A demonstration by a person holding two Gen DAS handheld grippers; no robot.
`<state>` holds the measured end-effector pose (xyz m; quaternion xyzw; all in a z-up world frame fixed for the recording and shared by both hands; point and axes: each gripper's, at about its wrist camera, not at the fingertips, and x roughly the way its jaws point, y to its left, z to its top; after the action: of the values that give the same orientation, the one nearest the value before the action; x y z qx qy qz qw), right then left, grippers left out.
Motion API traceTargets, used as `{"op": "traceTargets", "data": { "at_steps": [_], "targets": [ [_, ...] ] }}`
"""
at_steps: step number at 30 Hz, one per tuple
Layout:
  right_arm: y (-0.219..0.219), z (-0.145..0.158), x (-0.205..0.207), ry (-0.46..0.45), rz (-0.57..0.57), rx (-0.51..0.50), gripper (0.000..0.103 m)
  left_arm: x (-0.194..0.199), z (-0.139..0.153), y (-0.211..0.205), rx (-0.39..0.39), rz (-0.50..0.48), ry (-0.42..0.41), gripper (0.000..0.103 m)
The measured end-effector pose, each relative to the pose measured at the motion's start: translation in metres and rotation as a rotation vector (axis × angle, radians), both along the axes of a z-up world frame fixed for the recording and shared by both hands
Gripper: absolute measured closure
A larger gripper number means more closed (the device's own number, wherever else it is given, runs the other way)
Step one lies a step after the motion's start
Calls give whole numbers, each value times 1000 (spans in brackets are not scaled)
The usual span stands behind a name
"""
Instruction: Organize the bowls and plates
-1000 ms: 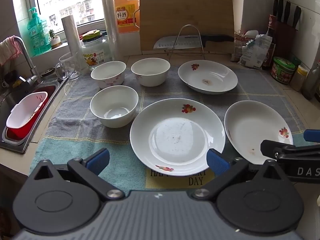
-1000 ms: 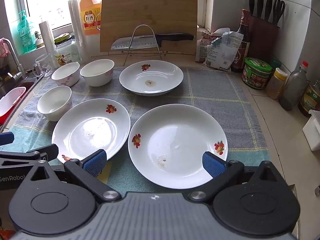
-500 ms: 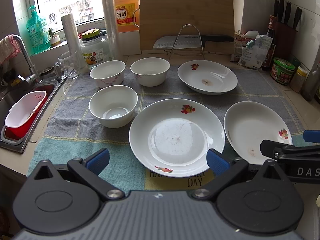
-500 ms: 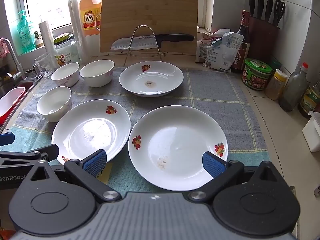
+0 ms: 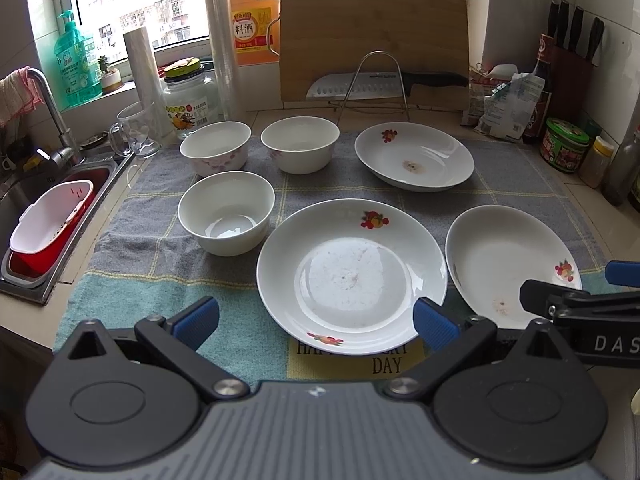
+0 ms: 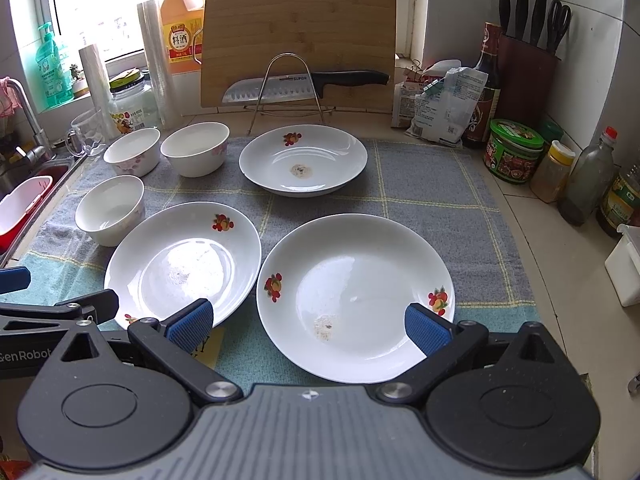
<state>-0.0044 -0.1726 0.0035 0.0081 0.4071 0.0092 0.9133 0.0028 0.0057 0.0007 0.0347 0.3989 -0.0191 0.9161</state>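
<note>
Sink (image 5: 60,216) shows only partly, cut off left of the wide-spread, empty left gripper (image 5: 316,320). 3 bowls (image 5: 226,213) sit ahead-left of it and 3 plates (image 6: 356,298) ahead of the equally wide, empty right gripper (image 6: 308,322), all on a checked cloth (image 6: 432,200) over the counter.

The plates (image 6: 354,300) and bowls (image 5: 226,212) look like glossy white glazed ceramic, with bright window glare on them. They lie on a matt woven cloth (image 6: 432,200) with a rough weave. The board (image 6: 298,28) behind is smooth pale wood, and the rack (image 6: 288,88) is shiny metal wire. The tabletop (image 6: 560,280) is smooth tile. The gripper pads (image 6: 426,326) are ribbed blue rubber on matt black plastic.
</note>
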Motion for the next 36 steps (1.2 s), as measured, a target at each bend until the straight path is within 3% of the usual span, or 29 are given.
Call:
{"op": "traceTargets", "data": {
  "at_steps": [36],
  "targets": [
    [-1, 4, -4, -18, 6, -7, 0, -2, 3, -1, -9, 11, 1, 1]
  ]
}}
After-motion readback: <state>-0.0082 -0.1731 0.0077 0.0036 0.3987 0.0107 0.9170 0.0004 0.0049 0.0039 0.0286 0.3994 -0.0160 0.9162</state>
